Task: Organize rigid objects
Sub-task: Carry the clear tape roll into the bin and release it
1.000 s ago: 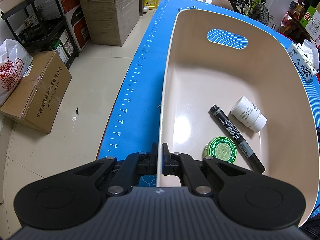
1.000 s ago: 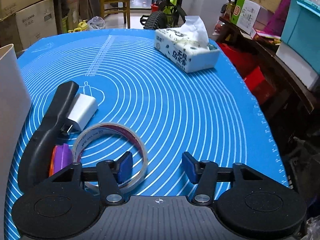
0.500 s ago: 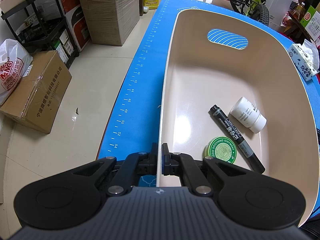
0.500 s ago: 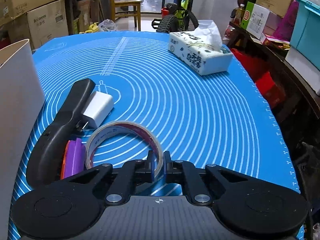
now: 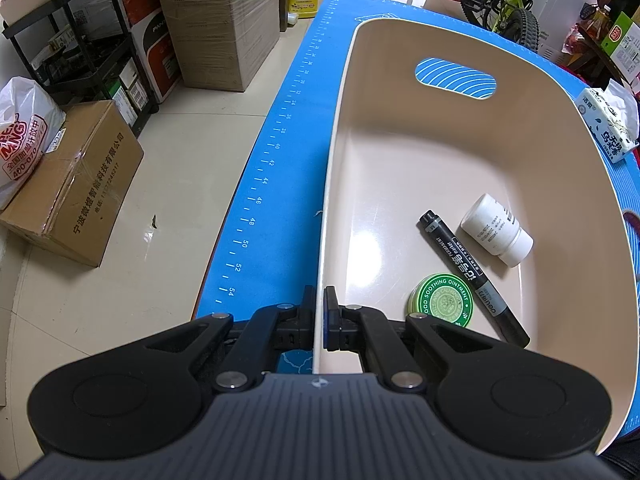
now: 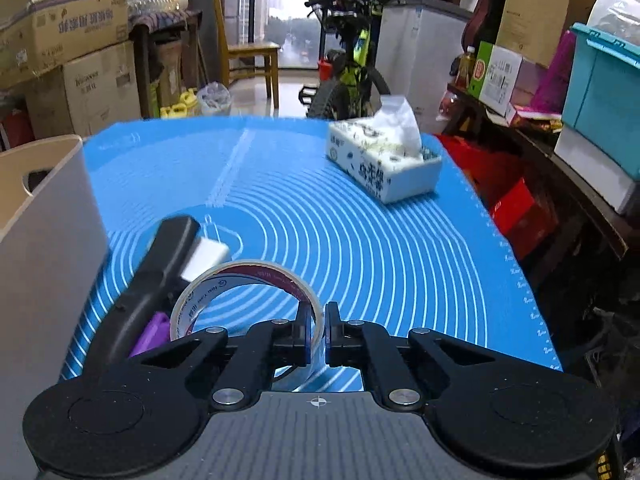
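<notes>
Fingers of the right gripper (image 6: 316, 334) pinch the near wall of the tape roll (image 6: 244, 300), one pad inside the ring, one outside; jaws have just been closing onto it. Roll is tilted, far edge up, w/ the blue mat (image 6: 360, 248) showing through its hole. It looks clear of the mat, but contact underneath is hidden by the gripper body.

Just left of the roll: black handle-shaped tool (image 6: 156, 280), lying lengthwise on the mat, w/ a white charger block (image 6: 204, 258) touching its right side and a purple item (image 6: 154, 332) tucked between tool and roll, mostly hidden. Left again, the outer wall of the beige bin (image 6: 48, 240) stands upright. Far right on the mat sits a tissue box (image 6: 384, 164), well apart from the rest.

Left gripper (image 5: 319, 320) fingers are pressed nearly together on the bin's (image 5: 400, 168) near-left rim, one pad outside the wall, one inside. Bin sits on the mat (image 5: 288, 140), a handle slot cut in its far wall.

Inside the bin, near-right corner: green ointment tin (image 5: 441, 301), lid up; black marker (image 5: 472, 276) lying diagonally, touching or just beside the tin's right edge; white bottle (image 5: 496, 230) on its side just right of the marker. Tissue box (image 5: 608, 128) shows beyond the bin's right rim.

Past the mat's left edge: floor w/ cardboard boxes (image 5: 68, 184).
</notes>
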{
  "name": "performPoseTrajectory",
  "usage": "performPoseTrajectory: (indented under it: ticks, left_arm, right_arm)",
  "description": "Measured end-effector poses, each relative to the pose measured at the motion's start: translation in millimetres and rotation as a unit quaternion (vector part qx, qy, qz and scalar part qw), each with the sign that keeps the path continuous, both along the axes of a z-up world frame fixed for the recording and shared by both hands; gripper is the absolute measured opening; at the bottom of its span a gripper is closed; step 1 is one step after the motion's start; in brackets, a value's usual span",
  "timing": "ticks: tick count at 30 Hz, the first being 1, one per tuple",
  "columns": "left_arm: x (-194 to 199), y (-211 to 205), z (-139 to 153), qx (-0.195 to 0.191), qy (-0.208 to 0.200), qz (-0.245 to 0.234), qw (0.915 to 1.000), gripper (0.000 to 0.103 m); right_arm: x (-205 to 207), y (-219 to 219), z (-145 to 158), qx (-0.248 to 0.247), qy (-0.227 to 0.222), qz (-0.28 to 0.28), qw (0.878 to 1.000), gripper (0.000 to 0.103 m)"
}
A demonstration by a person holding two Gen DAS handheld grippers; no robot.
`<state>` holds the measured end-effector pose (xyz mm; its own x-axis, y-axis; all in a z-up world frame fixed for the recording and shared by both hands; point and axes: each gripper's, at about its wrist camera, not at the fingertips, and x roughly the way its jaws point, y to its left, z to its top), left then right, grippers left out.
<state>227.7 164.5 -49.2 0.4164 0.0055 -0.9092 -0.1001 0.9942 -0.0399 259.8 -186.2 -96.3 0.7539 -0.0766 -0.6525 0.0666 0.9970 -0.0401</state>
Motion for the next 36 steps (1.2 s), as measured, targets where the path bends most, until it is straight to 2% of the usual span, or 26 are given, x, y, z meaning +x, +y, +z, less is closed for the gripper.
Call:
performPoseTrajectory:
  ticks: [8,20,26,30,36]
  left_arm:
    - [-0.1,0.1,0.0,0.0,0.0,0.0,1.0,0.004]
    - [0.0,-0.1,0.0,0.0,0.0,0.0,1.0,0.004]
    - [0.2,-0.1,0.1,0.001,0.0,0.0,1.0,0.004]
    - [0.3,-0.2,0.0,0.001,0.0,0.0,1.0,0.004]
    - [0.3,-0.2,0.0,0.001,0.0,0.0,1.0,0.004]
  right_arm:
    - [-4.9,10.2,33.6,0.014,-0.039,0.012,0.999,0.017]
    - [-10.4,66.1,80.6,0.052,-0.09,0.085,0.991,0.017]
    - [-4.4,105.3,82.1,0.058,-0.089,0.126,0.986,0.017]
    - [-3.8,136.2,76.5,0.045,-0.085,0.158,0.983,0.017]
    - [-3.1,170.2,66.3,0.029,-0.059,0.193,0.979,0.017]
